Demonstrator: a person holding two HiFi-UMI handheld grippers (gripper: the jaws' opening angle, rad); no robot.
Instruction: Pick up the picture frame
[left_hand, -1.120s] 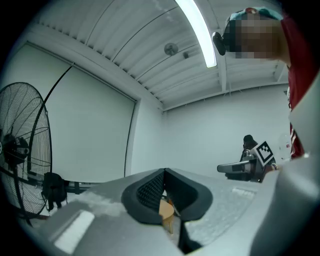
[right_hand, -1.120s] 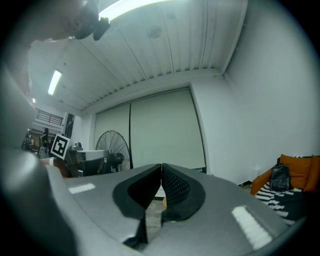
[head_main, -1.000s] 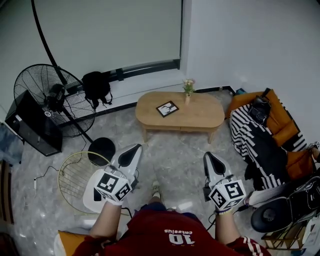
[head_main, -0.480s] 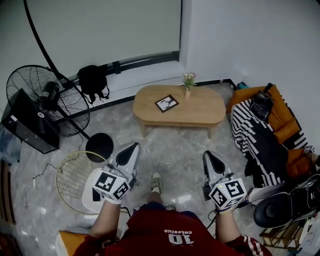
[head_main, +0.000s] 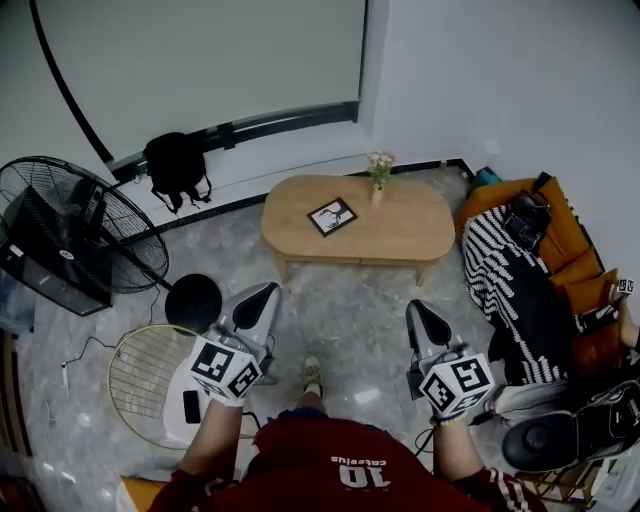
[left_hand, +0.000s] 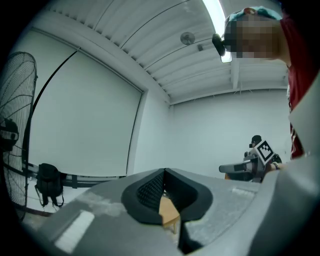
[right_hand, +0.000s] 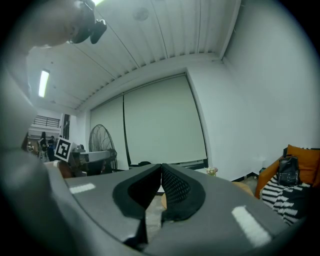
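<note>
Left gripper (head_main: 262, 295): shut, pads pressed together, nothing held. Right gripper (head_main: 420, 315): the same, closed on nothing. Both low in front of the body, pointing about level toward the surface (head_main: 405, 228), well short of it across bare floor (head_main: 345, 295).

Frame (head_main: 333, 216) lying flat on the surface, left of centre, turned a little askew. Near a small vase (head_main: 377, 190) of flowers but apart from it. Fan (head_main: 70, 235) off to the left, sofa (head_main: 560, 240) to the right; neither in the path.

Step in hand, by the look of it: the approach.

- Close the gap first, straight up the open floor toward the near edge of the surface.
- Open one gripper wide before reaching the frame, not above it.
- With the frame lying flat, expect little or no gap beneath. Come in low and shallow at a near corner, and slip one jaw under. Failing that, nudge the frame until it overhangs the edge.
- Pinch the border rather than the glazed face.
- Work from the side away from the vase; probably light and easy to tip.
- Squeeze gently. Thin, and likely to swing if caught at one corner only.
- Lift level, clear of the flowers.
</note>
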